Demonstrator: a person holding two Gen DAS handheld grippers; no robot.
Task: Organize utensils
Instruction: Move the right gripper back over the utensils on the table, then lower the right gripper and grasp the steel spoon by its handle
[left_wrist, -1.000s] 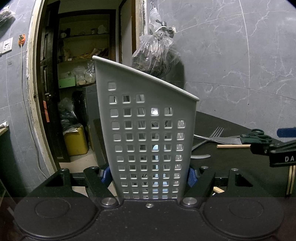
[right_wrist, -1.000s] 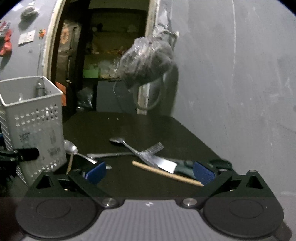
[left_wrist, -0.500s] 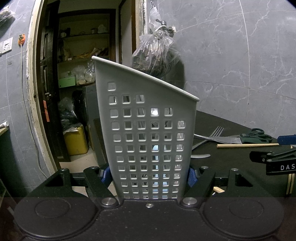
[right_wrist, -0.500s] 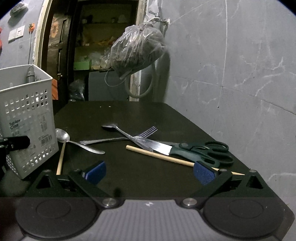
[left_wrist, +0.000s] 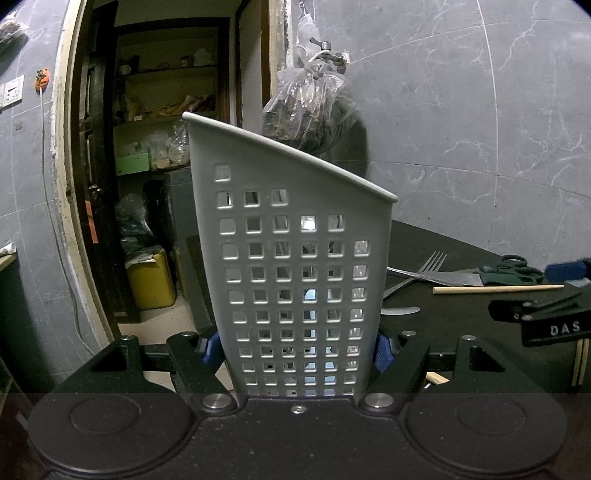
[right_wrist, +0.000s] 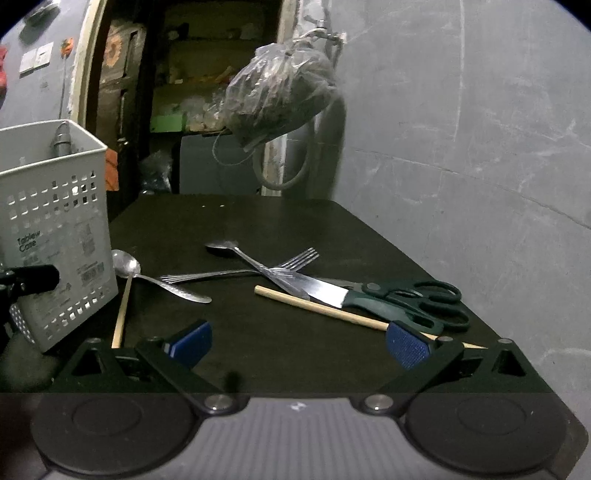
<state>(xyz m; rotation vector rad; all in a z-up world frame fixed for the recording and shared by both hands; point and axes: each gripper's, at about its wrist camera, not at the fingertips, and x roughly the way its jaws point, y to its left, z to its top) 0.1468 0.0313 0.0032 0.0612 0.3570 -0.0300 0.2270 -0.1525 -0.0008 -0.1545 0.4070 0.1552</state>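
Grey perforated plastic fills the left wrist view: the caddy (left_wrist: 295, 266) stands upright with the left gripper (left_wrist: 295, 349) clamped on its base, a blue pad pressed to each side wall; it sits at the left edge of the black table (right_wrist: 236, 221), one dark handle already poking above its rim. The right gripper (right_wrist: 299, 341) hangs with jaws wide apart and nothing between them, low over the table's near edge; the loose utensils lie just ahead of it and to the caddy's right. Nearest is the chopstick (right_wrist: 321, 308), its long axis running diagonally from centre toward the right pad; behind it the knife (right_wrist: 314, 290), scissors (right_wrist: 417, 301), fork (right_wrist: 240, 271) and a spoon (right_wrist: 236, 251) cross one another; a second spoon (right_wrist: 147, 277) and another chopstick (right_wrist: 122, 314) lie against the caddy. The free right hand is plainly nearer, so the pick likely falls to it, with jaws turned across the stick's length.
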